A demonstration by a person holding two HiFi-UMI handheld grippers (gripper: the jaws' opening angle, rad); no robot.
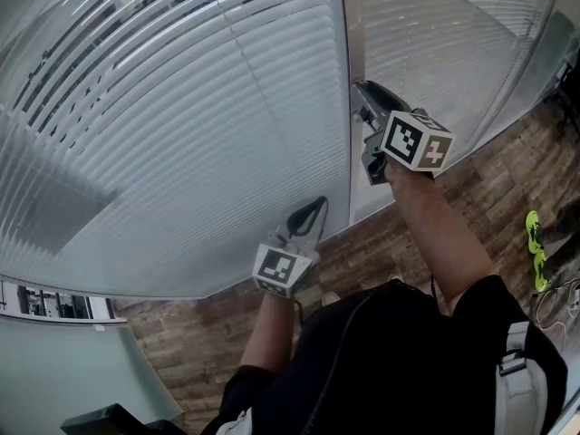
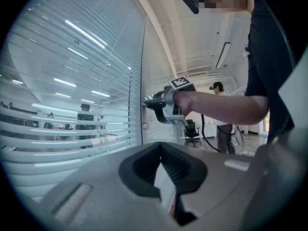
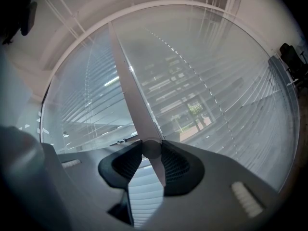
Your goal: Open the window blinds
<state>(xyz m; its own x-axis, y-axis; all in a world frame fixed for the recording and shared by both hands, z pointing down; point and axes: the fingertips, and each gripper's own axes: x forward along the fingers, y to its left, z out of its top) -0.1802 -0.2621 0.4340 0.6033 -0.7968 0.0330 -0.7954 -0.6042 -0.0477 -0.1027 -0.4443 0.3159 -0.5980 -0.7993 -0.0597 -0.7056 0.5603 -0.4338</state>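
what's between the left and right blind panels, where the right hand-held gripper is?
A pale vertical frame post bearing a round knob; the right hand-held gripper is clamped on that knob. Clearest in the right gripper view.

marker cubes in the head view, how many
2 marker cubes: one on the left gripper, low centre by the blinds; one on the right gripper, higher, shut on the knob on the frame post. None hidden.
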